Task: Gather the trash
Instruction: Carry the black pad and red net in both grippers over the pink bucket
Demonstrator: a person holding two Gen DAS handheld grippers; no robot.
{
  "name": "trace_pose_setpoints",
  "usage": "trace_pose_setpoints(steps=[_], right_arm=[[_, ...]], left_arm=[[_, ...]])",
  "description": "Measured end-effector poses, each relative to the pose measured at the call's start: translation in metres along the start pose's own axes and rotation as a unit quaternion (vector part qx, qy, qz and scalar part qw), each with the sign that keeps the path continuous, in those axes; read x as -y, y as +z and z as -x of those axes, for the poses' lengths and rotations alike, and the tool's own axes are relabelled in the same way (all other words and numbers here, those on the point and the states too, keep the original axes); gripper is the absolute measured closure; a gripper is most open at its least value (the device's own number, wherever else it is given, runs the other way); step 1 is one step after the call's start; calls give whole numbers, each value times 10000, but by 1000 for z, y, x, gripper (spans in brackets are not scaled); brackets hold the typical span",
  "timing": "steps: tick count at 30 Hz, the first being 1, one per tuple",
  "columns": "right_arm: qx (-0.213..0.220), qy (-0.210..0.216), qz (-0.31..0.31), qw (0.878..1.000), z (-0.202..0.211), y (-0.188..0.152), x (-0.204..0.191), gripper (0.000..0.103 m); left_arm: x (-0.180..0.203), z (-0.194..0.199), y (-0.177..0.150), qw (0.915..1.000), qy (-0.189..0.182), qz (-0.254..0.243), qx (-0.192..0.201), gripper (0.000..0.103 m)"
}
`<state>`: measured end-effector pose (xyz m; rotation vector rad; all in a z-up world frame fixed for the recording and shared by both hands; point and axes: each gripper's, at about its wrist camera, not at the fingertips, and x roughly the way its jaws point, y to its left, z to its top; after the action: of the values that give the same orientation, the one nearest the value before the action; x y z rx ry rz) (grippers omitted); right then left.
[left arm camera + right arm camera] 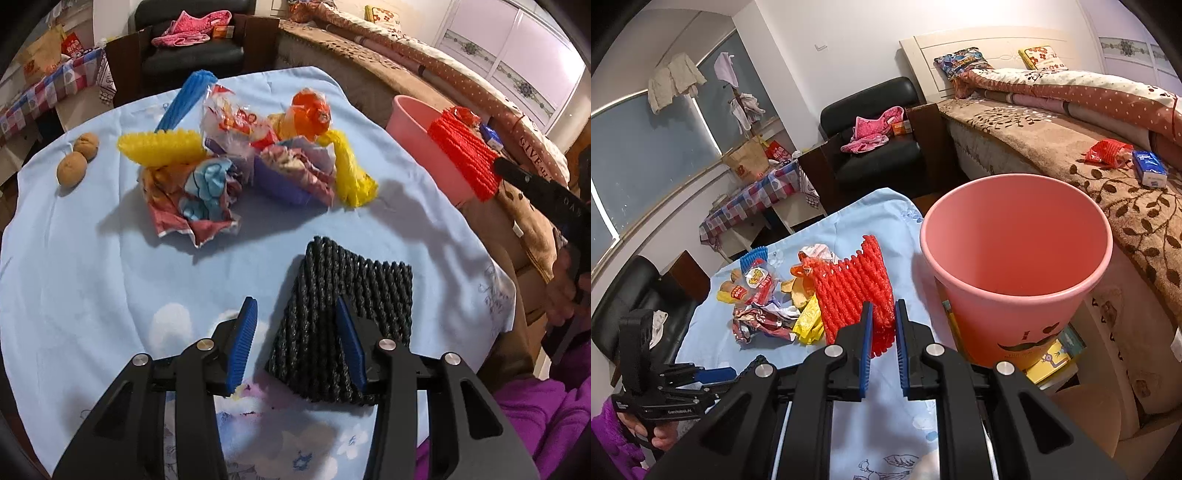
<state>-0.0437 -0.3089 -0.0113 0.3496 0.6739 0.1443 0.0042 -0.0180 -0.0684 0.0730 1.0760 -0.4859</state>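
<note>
**Red net held by the bin, black net lying between open jaws**

On the far left of the blue-clothed counter, seen from the left wrist, two brown nuts sit touching each other, apart from the rest. Next comes the heap of trash: a blue foam net lying behind a yellow foam net, a crumpled printed wrapper in front of them, a clear snack bag with red print, an orange plastic piece, a purple tray of scraps and a second yellow foam net leaning on its right side.

Nearer the camera, the left tool has its jaws spread wide. A black foam net lies flat on the cloth between them; the right blue pad rests over its surface, the left pad stands clear of it, and nothing is pinched.

Further right, the right tool is clamped on the lower edge of a red foam net, which hangs out in front of it, lifted above the counter just left of the pink bin. The bin stands upright off the counter's right edge, beside the bed, and looks empty inside. On the bed lie a red wrapper and a blue tissue pack.
</note>
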Motion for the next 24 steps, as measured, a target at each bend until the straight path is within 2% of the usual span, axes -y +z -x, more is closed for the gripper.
trace_pose_setpoints(steps=[2, 3, 4, 6, 16, 24], right_arm=[[-5, -3, 9, 10000, -1, 0, 0, 92], [-8, -4, 9, 10000, -1, 0, 0, 92], [-8, -5, 7, 10000, -1, 0, 0, 92], [-13, -7, -1, 10000, -2, 0, 0, 92], [98, -42, -28, 9999, 1, 0, 4, 92], [429, -293, -99, 9986, 14, 10, 20, 92]], left_arm=[[1, 2, -2, 9999, -24, -60, 78, 67], [3, 3, -2, 9999, -54, -107, 94, 82], [4, 3, -2, 9998, -56, -164, 107, 88], [9, 5, -2, 9994, -61, -280, 178, 93], [35, 34, 18, 9942, -137, -627, 860, 94], [67, 56, 59, 9842, -441, -781, 1528, 94]])
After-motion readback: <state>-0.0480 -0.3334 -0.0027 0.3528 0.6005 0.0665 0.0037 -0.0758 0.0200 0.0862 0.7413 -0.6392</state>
